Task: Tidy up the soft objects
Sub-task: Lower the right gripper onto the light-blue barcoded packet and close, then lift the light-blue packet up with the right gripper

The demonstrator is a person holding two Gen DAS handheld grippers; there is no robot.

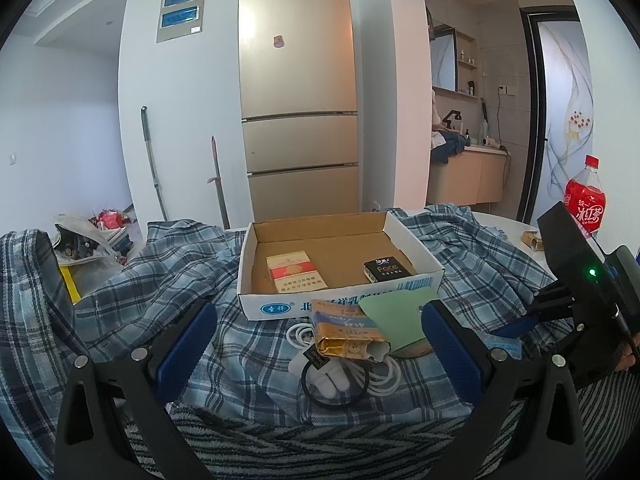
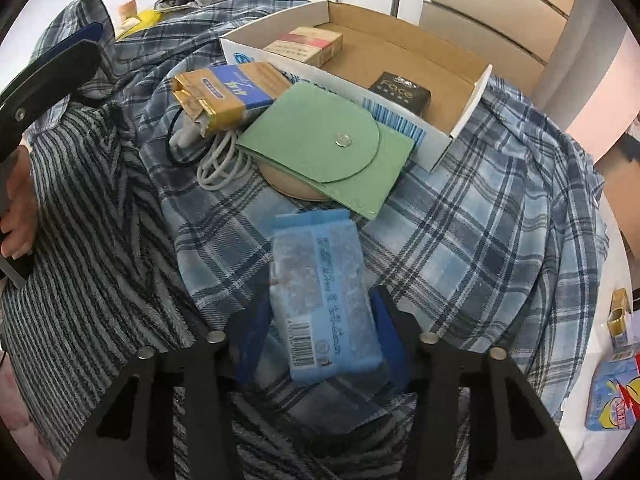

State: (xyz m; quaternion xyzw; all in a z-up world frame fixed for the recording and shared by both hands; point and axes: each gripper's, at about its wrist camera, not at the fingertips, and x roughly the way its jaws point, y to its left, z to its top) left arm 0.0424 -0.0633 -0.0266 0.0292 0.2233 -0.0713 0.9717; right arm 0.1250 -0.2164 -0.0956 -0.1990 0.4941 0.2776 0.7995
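A shallow cardboard box sits on a blue plaid cloth. Inside lie a red-and-white pack and a black pack. In front lie a gold-and-blue pack, a green snap pouch and a white cable. My right gripper is shut on a blue tissue pack, low over the cloth. My left gripper is open, straddling the gold pack and pouch.
A striped grey fleece lies at the near side. A red iced-tea bottle stands at the right. A blue-yellow packet and small gold pack lie on the white table at right. A fridge stands behind.
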